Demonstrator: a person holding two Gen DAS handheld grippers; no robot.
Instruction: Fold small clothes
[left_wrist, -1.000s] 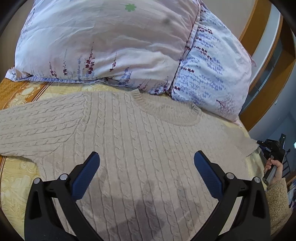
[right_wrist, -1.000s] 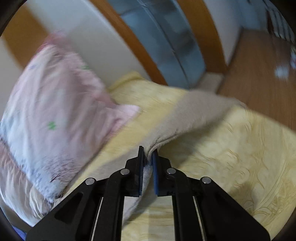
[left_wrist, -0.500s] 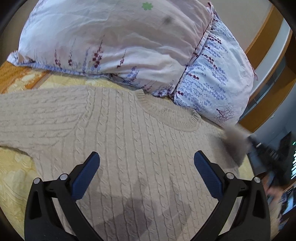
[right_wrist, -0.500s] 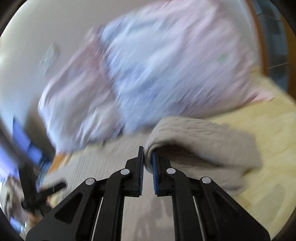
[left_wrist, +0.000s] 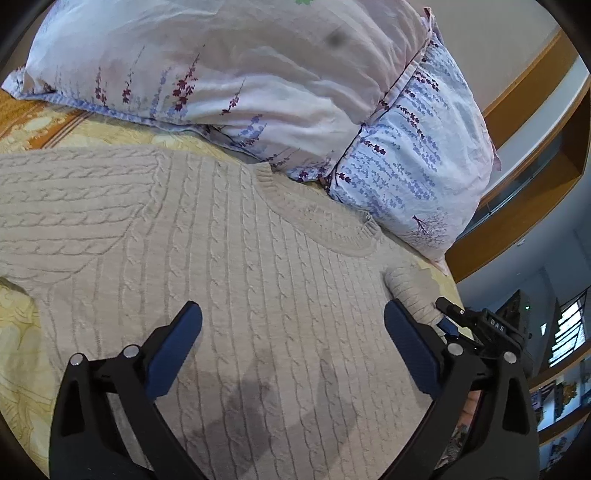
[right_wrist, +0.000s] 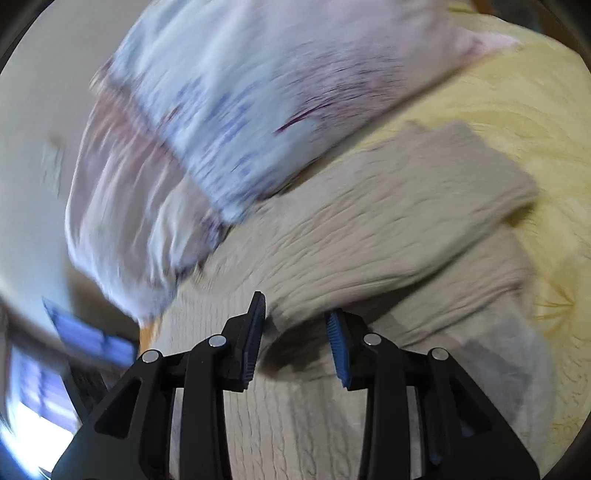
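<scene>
A beige cable-knit sweater (left_wrist: 236, 280) lies flat on the bed, neck toward the pillows. My left gripper (left_wrist: 291, 339) is open and empty above its chest. The sweater's right sleeve (right_wrist: 388, 229) is folded inward over the body. My right gripper (right_wrist: 295, 332) is open, its fingers on either side of the sleeve's end without gripping it. The right gripper also shows in the left wrist view (left_wrist: 476, 325) at the sweater's right side, next to the sleeve end (left_wrist: 410, 291).
Two floral pillows (left_wrist: 258, 81) lie just behind the sweater's neck. The yellow patterned bedspread (right_wrist: 535, 122) shows around the sweater. A wooden frame (left_wrist: 524, 177) stands beyond the bed's right edge.
My right gripper carried the sleeve inward over the sweater's body, then opened and let it go. My left gripper stayed open over the chest.
</scene>
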